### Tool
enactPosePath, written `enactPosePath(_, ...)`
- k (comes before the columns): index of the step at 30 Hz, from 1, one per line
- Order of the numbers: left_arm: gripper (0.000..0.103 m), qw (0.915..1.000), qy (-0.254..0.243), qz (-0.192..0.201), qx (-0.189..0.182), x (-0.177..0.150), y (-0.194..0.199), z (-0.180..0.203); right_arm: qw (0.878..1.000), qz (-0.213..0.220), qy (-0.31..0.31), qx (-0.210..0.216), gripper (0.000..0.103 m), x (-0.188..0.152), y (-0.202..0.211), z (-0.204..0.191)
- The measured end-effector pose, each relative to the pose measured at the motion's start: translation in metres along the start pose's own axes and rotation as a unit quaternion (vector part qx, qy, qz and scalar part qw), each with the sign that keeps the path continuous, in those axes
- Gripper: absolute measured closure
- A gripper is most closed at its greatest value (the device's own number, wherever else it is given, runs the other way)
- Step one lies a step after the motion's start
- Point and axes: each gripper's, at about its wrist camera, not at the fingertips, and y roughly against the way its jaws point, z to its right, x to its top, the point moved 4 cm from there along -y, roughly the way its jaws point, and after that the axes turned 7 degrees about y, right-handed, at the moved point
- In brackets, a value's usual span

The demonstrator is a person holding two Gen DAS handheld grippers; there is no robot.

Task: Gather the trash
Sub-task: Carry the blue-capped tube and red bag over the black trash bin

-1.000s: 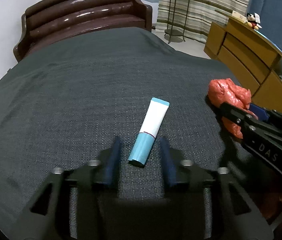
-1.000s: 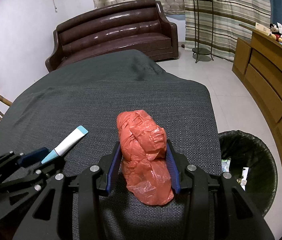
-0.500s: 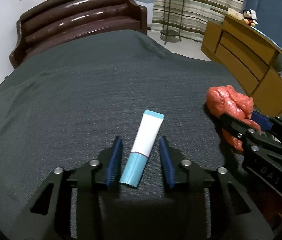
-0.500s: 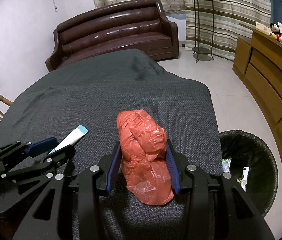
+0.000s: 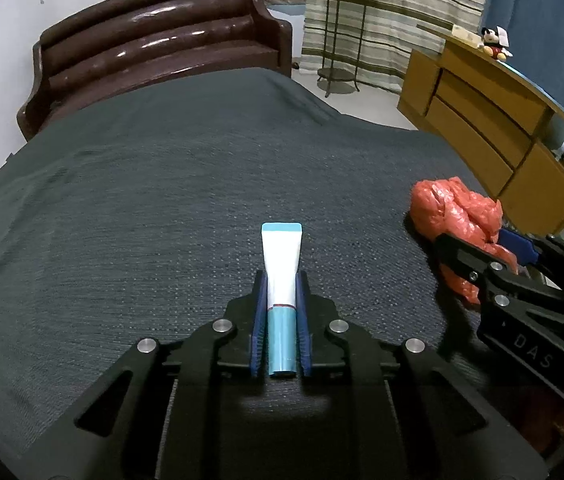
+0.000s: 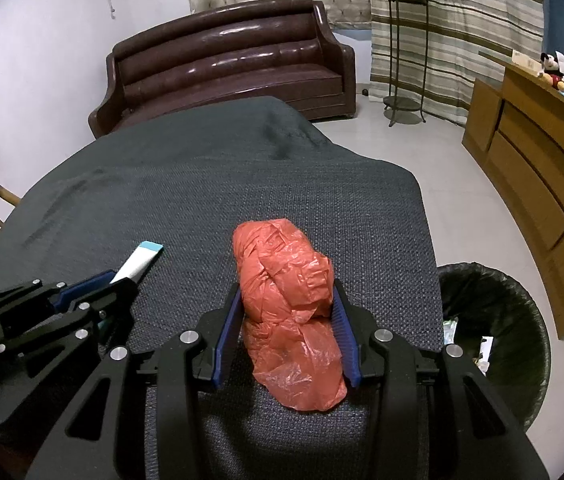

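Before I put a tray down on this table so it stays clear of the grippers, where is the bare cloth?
The far half of the grey tablecloth toward the brown sofa is bare. The near edge is crowded: left gripper on the tube, right gripper around the orange bag.

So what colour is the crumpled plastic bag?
Orange-red. The plastic bag shows best in the right wrist view, between the right gripper fingers.

My white-and-teal squeeze tube (image 5: 282, 276) lies on the dark woven-cloth worktop (image 5: 142, 220); crumpled orange plastic bag (image 5: 455, 216) at two o'clock, black-lined trash bin (image 6: 493, 328) beyond.
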Motion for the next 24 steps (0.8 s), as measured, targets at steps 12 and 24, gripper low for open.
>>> enactPosePath(12,0.09,0.9986,0.009,0.048,0.023,0.003,0.022,-0.01,1.0,0.027,0.004,-0.014,0.061,0.004,0.015,-0.007)
enactPosePath(24,0.09,0.9949,0.008,0.101,0.005,0.001,0.065,0.011,0.997,0.069,-0.006,-0.041,0.061,-0.006,0.062,0.007)
